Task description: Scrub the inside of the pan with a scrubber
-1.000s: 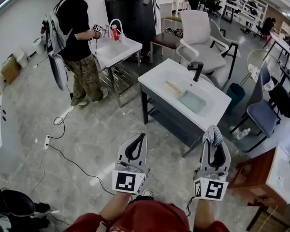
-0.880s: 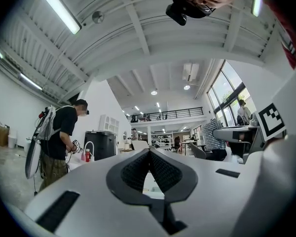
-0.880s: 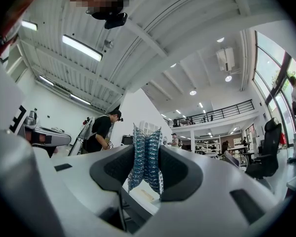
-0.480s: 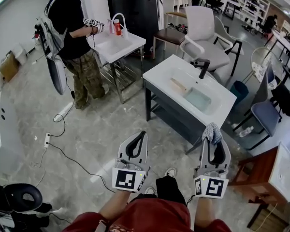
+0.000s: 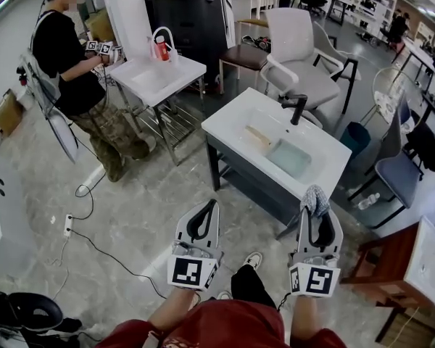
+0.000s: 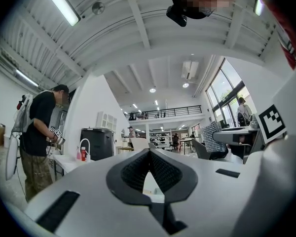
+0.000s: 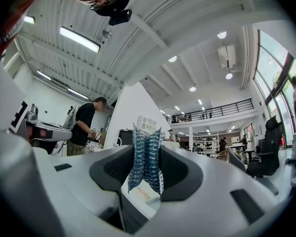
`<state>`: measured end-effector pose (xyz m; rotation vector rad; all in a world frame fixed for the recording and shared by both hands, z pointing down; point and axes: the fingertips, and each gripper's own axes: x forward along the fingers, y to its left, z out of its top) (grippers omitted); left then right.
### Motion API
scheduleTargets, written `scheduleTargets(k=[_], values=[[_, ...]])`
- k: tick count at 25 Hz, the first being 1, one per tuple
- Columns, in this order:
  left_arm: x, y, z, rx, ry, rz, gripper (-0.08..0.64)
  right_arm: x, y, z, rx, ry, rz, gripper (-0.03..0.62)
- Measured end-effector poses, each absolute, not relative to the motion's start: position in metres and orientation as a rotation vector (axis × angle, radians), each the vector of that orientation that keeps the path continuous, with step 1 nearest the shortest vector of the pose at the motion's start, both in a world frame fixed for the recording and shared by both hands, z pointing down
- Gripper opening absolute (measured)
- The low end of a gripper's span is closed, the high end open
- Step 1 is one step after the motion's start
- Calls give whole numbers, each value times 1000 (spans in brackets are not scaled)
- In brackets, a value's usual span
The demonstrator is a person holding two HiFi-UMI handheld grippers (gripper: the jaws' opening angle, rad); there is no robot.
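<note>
Ten o'clock, far off: a person (image 5: 65, 56) busy at a second basin (image 5: 148, 78), well apart from this work. Eight o'clock, on the floor: a loose cable (image 5: 94, 234) snaking toward the feet. Six o'clock: left gripper (image 5: 212, 204), tips closed on each other with nothing between, as confirmed in the left gripper view (image 6: 149, 153). Just past centre toward two o'clock: white sink (image 5: 232, 118) with black faucet (image 5: 297, 107). Inside the basin, a wooden block (image 5: 258, 135), and beside it at three o'clock a pale green rectangular pan (image 5: 290, 158), judged the thing to be scrubbed. Four o'clock: right gripper (image 5: 316, 210) pinched on a blue-grey mesh scrubber (image 5: 316, 196), held upright and bunched, most of it standing above the tips (image 7: 146, 157). Both tools well short of the sink, so no contact with the pan yet; approach only. Likely trouble from here: thin pinch on soft mesh, so possible slip or pull-out once pressed against the pan floor. Pan unheld and loose in the basin, so apt to skate or tilt under scrubbing unless steadied by the left gripper. Faucet spout above the basin at one o'clock of the pan, a knock hazard on the way down. Cable underfoot, a trip risk on stepping closer.
</note>
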<state>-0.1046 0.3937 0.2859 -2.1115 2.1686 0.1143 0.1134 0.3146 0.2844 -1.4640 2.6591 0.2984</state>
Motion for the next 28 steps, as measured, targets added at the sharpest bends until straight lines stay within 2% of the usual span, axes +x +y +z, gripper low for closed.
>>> scheduleTargets(k=[16,28], values=[[-48,168,292,-2252,2027,109,14,179,119,308,-1641,2581,222,169],[-10,79,295,-2327,1927,57,14,222,50,323,-1749,2523,168,169]])
